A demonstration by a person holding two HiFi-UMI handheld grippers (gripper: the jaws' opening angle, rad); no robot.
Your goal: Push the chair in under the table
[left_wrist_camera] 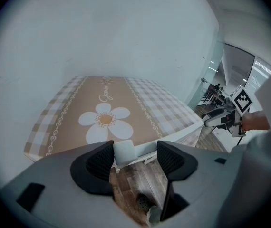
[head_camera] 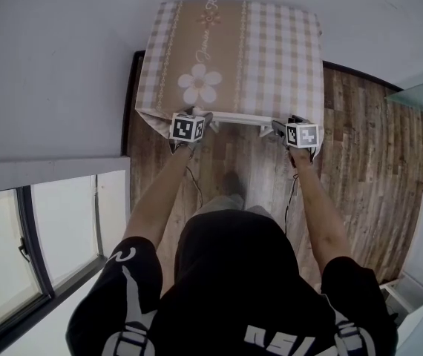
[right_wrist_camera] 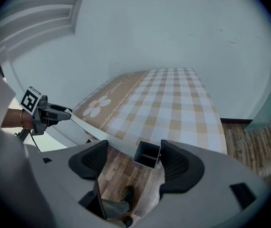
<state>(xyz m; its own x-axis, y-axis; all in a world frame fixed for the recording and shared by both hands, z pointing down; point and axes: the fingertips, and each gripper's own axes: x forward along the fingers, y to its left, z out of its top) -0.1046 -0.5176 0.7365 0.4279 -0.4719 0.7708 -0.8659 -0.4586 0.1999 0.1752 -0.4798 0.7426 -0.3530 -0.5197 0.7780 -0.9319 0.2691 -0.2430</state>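
**Chair under the surface, a gripper at each end of its back**

The surface (head_camera: 271,50) stands on the floor (head_camera: 360,139) with the wall (head_camera: 48,50) behind it. The chair (head_camera: 237,117) sits beneath its near edge. The left gripper (left_wrist_camera: 135,148) is at the left end of the chair's back and the right gripper (right_wrist_camera: 134,148) at the right end. Each has a corner post between its fingers (left_wrist_camera: 97,163). A window (head_camera: 63,228) lies left, nearer the person.
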